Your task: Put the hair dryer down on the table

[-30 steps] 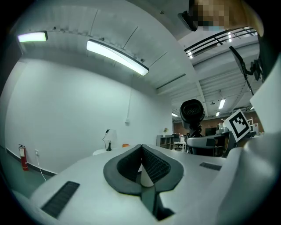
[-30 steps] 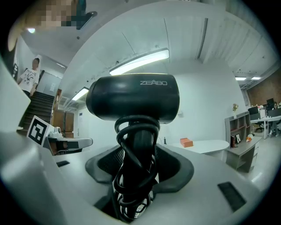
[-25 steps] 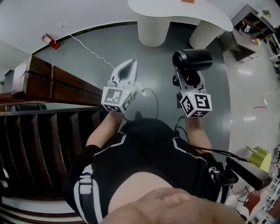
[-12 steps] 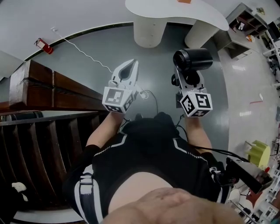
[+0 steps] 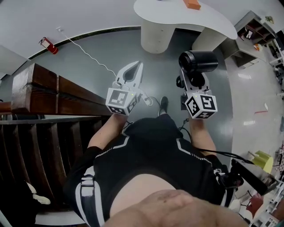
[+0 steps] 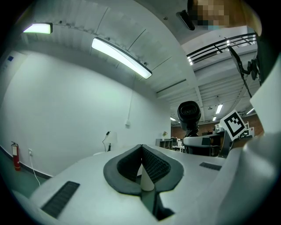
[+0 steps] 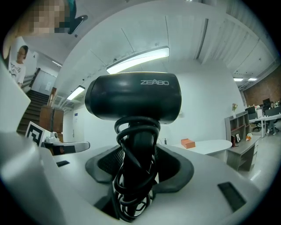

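A black hair dryer (image 5: pixel 197 62) stands upright in my right gripper (image 5: pixel 191 79), its barrel above the jaws. In the right gripper view the jaws are shut on the handle of the hair dryer (image 7: pixel 131 101), which has its black cord wound round it, inside my right gripper (image 7: pixel 138 162). My left gripper (image 5: pixel 136 66) is held up beside it at the left, shut and empty; its tips meet in the left gripper view (image 6: pixel 141 147), where the hair dryer (image 6: pixel 189 115) shows at the right. The white table (image 5: pixel 208 20) lies ahead, beyond both grippers.
An orange box (image 5: pixel 192 4) lies on the table, which stands on two thick white pillars (image 5: pixel 155 37). A dark wooden stair railing (image 5: pixel 49 88) runs along the left. A fire extinguisher (image 5: pixel 48 45) and a white cable (image 5: pixel 86 53) are by the wall. Shelves (image 5: pixel 255 24) stand at the far right.
The table has come slightly lower and nearer in the head view. A dark shoe now shows between the grippers. Both grippers keep their pose, the dryer still held.
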Demonstrator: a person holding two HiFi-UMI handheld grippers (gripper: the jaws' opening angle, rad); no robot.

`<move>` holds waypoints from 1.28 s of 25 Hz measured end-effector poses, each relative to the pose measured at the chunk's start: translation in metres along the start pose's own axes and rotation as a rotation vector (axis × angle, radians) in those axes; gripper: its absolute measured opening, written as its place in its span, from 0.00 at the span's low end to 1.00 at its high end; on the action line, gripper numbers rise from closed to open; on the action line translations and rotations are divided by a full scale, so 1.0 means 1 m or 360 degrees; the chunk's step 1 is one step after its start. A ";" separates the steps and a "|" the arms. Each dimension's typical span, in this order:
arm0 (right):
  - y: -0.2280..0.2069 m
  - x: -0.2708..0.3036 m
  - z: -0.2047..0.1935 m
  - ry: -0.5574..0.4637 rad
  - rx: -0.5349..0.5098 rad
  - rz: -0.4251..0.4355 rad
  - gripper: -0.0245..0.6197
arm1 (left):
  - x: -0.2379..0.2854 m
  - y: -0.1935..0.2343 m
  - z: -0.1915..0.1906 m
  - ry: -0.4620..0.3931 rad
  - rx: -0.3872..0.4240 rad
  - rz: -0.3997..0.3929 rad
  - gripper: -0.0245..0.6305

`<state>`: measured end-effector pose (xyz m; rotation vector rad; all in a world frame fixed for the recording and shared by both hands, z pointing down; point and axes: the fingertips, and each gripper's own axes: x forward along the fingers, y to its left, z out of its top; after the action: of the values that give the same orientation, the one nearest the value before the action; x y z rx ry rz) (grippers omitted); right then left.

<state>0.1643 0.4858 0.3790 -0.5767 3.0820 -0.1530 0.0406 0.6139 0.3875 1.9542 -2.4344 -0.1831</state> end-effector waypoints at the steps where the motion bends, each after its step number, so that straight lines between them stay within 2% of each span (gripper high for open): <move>1: -0.003 0.006 0.001 0.0000 0.0001 0.0009 0.41 | 0.005 0.002 0.001 -0.0001 0.0003 0.0010 0.09; 7: -0.035 0.042 0.003 0.0003 0.0026 0.0033 0.41 | 0.045 0.013 -0.003 0.0028 0.0003 0.0043 0.09; 19: -0.125 0.116 0.012 0.0024 0.0052 0.0066 0.41 | 0.162 0.015 -0.004 0.0055 0.0024 0.0045 0.08; 32: -0.220 0.147 0.017 0.0025 0.0076 0.0092 0.40 | 0.260 -0.016 -0.014 0.0105 0.0053 0.0050 0.08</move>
<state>0.1063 0.2270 0.3853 -0.4870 3.0968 -0.2311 0.0000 0.3559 0.3839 1.9014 -2.4404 -0.0768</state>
